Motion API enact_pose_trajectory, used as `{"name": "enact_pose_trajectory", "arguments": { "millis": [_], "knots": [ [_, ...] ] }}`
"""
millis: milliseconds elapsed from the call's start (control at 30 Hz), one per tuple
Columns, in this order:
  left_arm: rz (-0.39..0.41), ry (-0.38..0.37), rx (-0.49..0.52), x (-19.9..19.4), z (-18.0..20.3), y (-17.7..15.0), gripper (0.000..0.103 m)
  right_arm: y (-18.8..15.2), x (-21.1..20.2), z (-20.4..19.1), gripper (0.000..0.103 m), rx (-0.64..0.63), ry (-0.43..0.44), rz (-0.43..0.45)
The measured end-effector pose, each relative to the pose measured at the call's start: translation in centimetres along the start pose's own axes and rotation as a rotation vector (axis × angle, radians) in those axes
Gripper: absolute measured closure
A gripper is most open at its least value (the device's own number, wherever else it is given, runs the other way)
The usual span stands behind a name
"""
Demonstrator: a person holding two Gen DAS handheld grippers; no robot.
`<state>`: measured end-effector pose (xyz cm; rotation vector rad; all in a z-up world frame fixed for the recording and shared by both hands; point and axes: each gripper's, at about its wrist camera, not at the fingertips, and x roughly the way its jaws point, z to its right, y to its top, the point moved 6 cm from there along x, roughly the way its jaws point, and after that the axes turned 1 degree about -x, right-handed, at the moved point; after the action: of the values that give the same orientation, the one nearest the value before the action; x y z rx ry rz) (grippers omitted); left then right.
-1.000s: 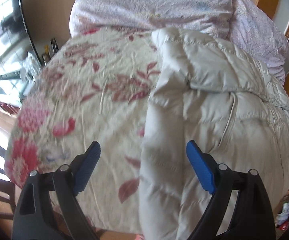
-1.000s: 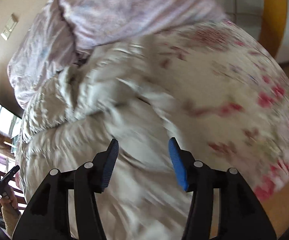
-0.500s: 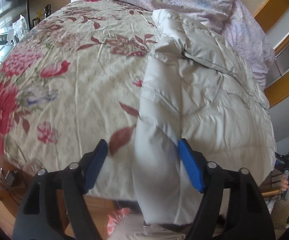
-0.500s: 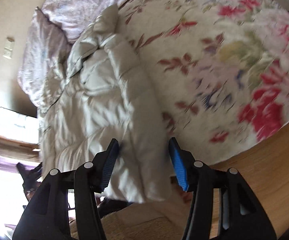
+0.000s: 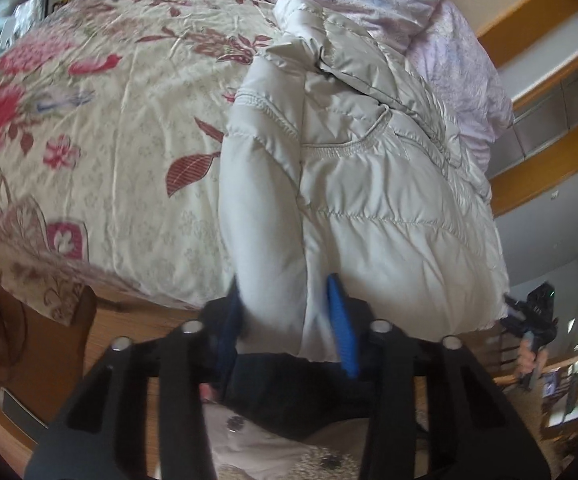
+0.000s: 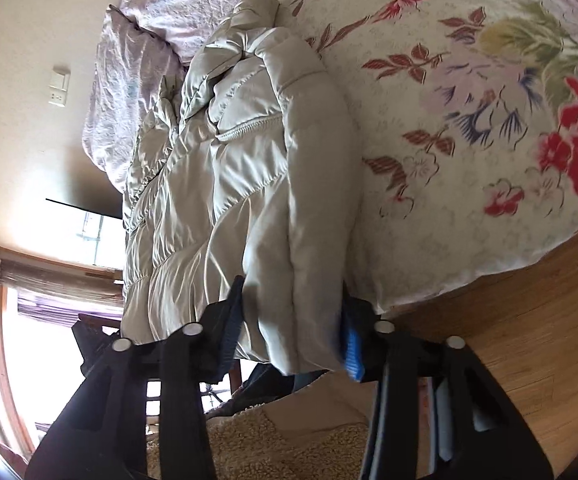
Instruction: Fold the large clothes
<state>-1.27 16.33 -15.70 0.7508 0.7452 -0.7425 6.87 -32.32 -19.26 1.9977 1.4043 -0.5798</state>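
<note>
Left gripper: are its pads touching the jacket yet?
Touching. The left wrist view shows the left gripper, jaws just closing, pinching the jacket fold between both blue pads.

the left gripper point(image 5: 289, 322) is a matte black frame of flat, open-slotted struts that fan out from the blue pads point(image 5: 343, 332) toward the camera. four round silver screw heads sit in a row behind those pads, two to each side. the pads are long, narrow and ribbed. the right gripper point(image 6: 293, 326) has the same build: black slotted struts, four silver screw heads behind its blue pads point(image 6: 352, 350), fine ribbing on the pad faces.
</note>
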Motion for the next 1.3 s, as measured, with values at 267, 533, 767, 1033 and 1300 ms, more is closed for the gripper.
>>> {"name": "enact_pose_trajectory", "arguments": {
  "millis": [267,533,767,1033,1300],
  "knots": [
    [0.095,0.010,-0.003,-2.9,2.3,3.0,0.091,1.7,-1.8,-2.4,0.089,-0.053,-0.033,0.107],
    [0.320,0.049,0.121,-6.5,7.9,10.9,0.092,7.6,-4.4,-9.0,0.089,-0.175,-0.058,0.329],
    [0.428,0.108,0.158,-5.8,11.7,20.8,0.092,16.4,-4.3,-14.1,0.089,-0.213,-0.087,0.510],
    [0.475,0.163,0.150,-1.9,13.5,30.5,0.092,26.8,0.0,-16.3,0.089,-0.179,-0.142,0.528],
    [0.449,0.232,0.108,5.0,13.4,37.6,0.089,34.3,6.2,-13.6,0.086,-0.061,-0.184,0.475]
  ]
}}
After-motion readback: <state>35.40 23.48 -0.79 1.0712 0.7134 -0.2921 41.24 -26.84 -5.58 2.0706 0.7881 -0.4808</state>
